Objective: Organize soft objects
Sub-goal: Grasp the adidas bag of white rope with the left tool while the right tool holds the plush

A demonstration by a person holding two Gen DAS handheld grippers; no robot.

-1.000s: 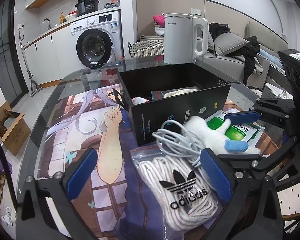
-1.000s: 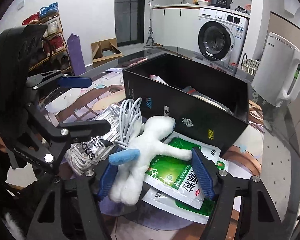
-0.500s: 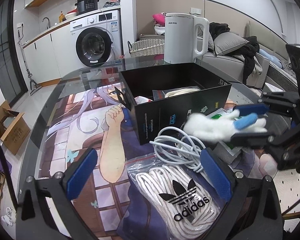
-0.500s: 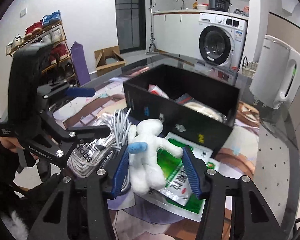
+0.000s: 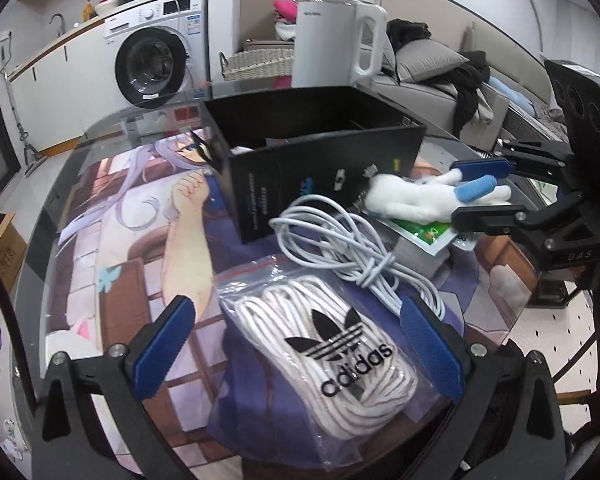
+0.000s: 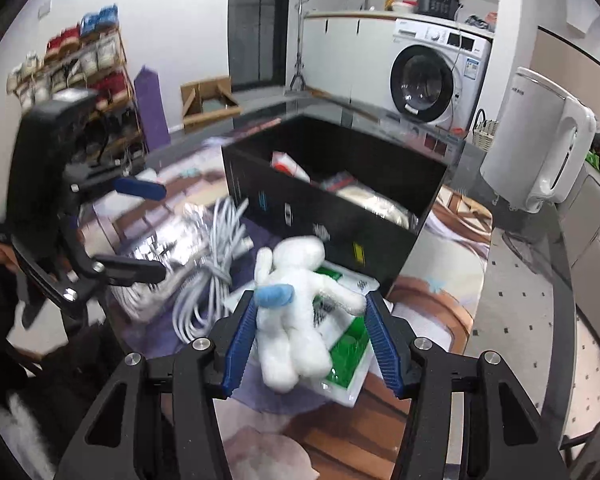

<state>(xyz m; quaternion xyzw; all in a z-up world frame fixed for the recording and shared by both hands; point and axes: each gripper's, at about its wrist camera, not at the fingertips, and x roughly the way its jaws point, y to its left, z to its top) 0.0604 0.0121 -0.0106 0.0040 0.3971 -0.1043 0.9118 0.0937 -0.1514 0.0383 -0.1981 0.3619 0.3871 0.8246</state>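
Glass table (image 5: 80, 152), anime mat. Your left gripper (image 5: 300, 344) spread wide over bagged rope (image 5: 324, 352). Your right gripper (image 6: 312, 336) clamps white plush (image 6: 296, 304), lifted before black box (image 6: 340, 216); box contents visible only in right view.

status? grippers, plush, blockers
Right gripper shut on white plush, lifted short of black box. Left gripper open over bagged rope. Box's near wall ahead.

A glass table (image 5: 100, 128) is carrying a printed mat (image 5: 140, 240); sitting on the mat are a black box (image 5: 320, 168), a bag of white rope (image 5: 324, 344), a coiled white cable (image 5: 340, 248) and green packets (image 6: 348, 344).
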